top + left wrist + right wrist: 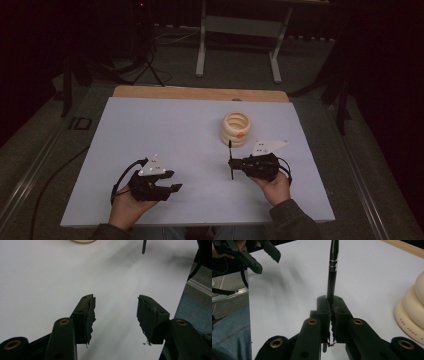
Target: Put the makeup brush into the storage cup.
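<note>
A black pen (332, 270) is sitting clamped in the right gripper (331, 312) while the left gripper (116, 312) is hanging open over the table (165, 130).

The pen is looking slim, dark and glossy, with a pair of thin silver bands partway up its barrel – in the right gripper view it is rising straight out from between the two pressed-together jaws, and a short end is poking out below them. In the high view the pen (231, 159) is standing crosswise at the tip of the right gripper (235, 164), just in front of a cream stack of rings (236, 129). The left gripper (172, 181) is being held well apart from it, near the table's front edge – jaws spread, nothing between them.
</note>
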`<state>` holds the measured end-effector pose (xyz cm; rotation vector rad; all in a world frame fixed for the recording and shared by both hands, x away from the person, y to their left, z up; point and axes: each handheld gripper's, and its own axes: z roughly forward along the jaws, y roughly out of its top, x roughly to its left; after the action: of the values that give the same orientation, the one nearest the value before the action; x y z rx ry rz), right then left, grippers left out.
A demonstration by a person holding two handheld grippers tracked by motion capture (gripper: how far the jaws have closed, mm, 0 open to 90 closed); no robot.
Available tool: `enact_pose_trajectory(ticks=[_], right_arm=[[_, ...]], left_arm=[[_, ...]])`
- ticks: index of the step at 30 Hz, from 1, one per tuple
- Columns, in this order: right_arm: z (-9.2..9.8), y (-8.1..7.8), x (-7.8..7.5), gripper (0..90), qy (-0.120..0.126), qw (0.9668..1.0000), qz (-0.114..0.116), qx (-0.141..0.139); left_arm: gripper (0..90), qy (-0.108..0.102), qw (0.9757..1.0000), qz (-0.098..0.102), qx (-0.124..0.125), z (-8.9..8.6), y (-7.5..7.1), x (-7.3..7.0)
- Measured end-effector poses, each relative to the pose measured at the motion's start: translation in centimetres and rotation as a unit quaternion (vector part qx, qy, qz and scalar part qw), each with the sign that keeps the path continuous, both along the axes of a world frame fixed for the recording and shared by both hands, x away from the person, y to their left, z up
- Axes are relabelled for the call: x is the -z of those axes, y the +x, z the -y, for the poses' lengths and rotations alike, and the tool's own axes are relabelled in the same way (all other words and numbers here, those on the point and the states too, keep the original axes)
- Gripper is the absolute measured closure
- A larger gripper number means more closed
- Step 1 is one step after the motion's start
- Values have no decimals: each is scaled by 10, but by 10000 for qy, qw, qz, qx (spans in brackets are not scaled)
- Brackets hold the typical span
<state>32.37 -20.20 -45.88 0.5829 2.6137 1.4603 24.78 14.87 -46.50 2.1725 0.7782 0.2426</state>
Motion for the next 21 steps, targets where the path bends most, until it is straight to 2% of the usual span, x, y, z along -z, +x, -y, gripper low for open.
enact_pose_trajectory(ticks=[10, 21], right_arm=[[6, 8, -10, 855, 111, 9998, -38, 134], [12, 27, -39, 855, 176, 9992, 99, 351]], left_arm=[[462, 60, 9999, 25, -113, -6, 0, 3], [440, 72, 9997, 48, -219, -12, 1, 3]])
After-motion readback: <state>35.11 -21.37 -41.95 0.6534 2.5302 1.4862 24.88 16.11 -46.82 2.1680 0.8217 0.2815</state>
